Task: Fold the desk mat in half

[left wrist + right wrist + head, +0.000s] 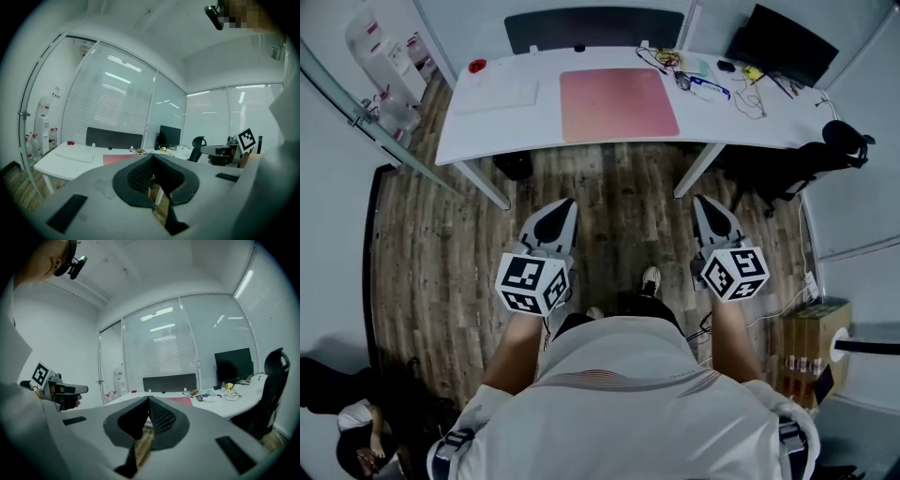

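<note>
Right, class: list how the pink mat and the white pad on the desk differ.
Colour: the pink mat stands out from the white desk, while the white pad nearly blends into it. Size: the pink mat is larger than the white pad. Place: the pink mat lies mid-desk, the white pad nearer the left end. Both are rectangular and lie flat.

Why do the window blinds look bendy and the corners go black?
Left gripper view and right gripper view: the wide lens curves the blinds and blackens the corners. Head view: the desk edge bows, yet the pink mat looks sharp.
</note>
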A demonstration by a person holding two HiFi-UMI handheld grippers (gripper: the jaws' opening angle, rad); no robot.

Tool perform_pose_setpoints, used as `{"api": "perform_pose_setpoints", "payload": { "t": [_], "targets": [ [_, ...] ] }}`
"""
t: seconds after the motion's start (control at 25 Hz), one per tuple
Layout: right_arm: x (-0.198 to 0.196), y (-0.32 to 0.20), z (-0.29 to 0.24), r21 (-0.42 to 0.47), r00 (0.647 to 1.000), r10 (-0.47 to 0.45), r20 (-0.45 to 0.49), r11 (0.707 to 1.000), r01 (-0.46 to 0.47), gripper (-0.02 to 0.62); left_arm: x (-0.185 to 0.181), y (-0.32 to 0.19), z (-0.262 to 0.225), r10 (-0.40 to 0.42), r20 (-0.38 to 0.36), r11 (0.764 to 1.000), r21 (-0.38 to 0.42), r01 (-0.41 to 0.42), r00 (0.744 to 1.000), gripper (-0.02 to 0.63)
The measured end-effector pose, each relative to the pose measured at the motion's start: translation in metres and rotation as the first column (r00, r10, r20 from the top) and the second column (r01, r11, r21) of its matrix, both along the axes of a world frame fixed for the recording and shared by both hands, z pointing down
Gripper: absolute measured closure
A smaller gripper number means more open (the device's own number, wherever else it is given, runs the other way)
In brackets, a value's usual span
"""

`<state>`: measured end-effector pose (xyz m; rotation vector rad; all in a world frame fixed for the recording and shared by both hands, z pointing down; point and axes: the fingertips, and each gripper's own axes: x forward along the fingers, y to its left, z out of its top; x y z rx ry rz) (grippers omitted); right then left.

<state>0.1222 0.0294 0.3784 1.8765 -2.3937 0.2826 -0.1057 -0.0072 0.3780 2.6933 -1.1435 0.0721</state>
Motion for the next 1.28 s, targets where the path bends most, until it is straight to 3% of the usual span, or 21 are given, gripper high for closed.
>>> {"api": "perform_pose_setpoints", "payload": {
  "t": [0.32, 0.6, 0.92, 1.04, 1.28],
  "targets": [
    [0.010, -0.098, 0.006, 0.001, 0.992, -0.129, 0.009, 0.992, 0.129, 0.543, 0.012, -0.075, 0.001, -0.111, 0.028, 0.994, -0.002, 0.111, 0.993, 0.594],
    [0.077, -0.186, -0.005, 0.010, 0.981, -0.193, 0.016, 0.981, 0.193, 0.543, 0.074, -0.140, -0.015, -0.182, 0.046, 0.983, 0.029, 0.180, 0.982, 0.594],
    [0.136, -0.259, 0.024, -0.053, 0.966, -0.256, 0.041, 0.965, 0.258, 0.543, 0.115, -0.190, 0.006, -0.299, 0.066, 0.954, -0.017, 0.300, 0.952, 0.594],
    [0.133, -0.276, 0.041, -0.087, 0.960, -0.273, 0.060, 0.957, 0.277, 0.543, 0.113, -0.198, 0.020, -0.316, 0.083, 0.946, -0.045, 0.321, 0.945, 0.594],
    [0.092, -0.307, 0.056, -0.131, 0.953, -0.297, 0.060, 0.944, 0.303, 0.543, 0.079, -0.229, 0.035, -0.325, 0.074, 0.940, -0.085, 0.331, 0.943, 0.594]
  ]
}}
